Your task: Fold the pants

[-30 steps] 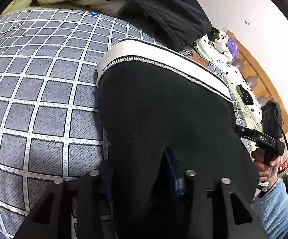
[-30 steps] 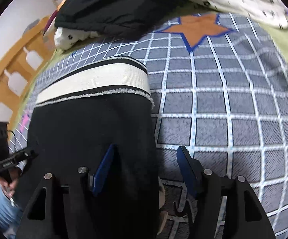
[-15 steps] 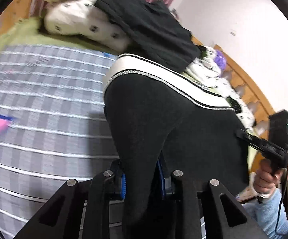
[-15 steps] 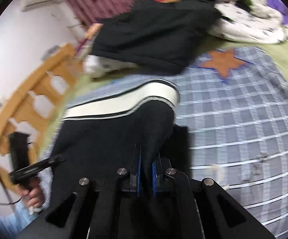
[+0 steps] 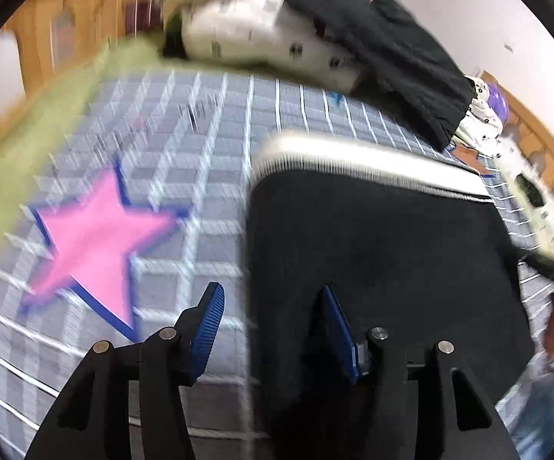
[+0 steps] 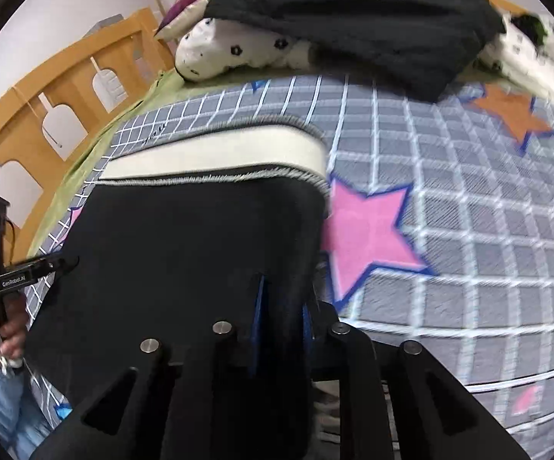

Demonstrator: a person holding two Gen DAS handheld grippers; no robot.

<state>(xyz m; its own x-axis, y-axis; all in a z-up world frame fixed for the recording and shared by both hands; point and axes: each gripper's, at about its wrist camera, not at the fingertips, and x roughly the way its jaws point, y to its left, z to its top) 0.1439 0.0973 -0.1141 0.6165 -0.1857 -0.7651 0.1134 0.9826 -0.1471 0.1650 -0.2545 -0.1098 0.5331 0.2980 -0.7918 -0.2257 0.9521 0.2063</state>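
Observation:
The black pants [image 5: 372, 253] with a white waistband [image 5: 353, 161] lie on the grey checked bedspread [image 5: 200, 145]. My left gripper [image 5: 273, 329] is open, its blue pads either side of the pants' left edge; the view is blurred. In the right wrist view the pants [image 6: 184, 245] and waistband [image 6: 219, 157] fill the left half. My right gripper [image 6: 280, 314] is shut on the pants' right edge. The left gripper [image 6: 16, 280] shows at the far left of that view.
A black garment [image 6: 353, 19] lies on spotted white bedding [image 6: 238, 53] at the far end of the bed. A wooden bed rail [image 6: 46, 88] runs along the left. A pink star [image 6: 365, 234] is printed on the bedspread beside the pants.
My left gripper has opened and let go of the pants. Both grippers have carried the pants across the bed and lowered them; my right gripper stays shut on the fabric.

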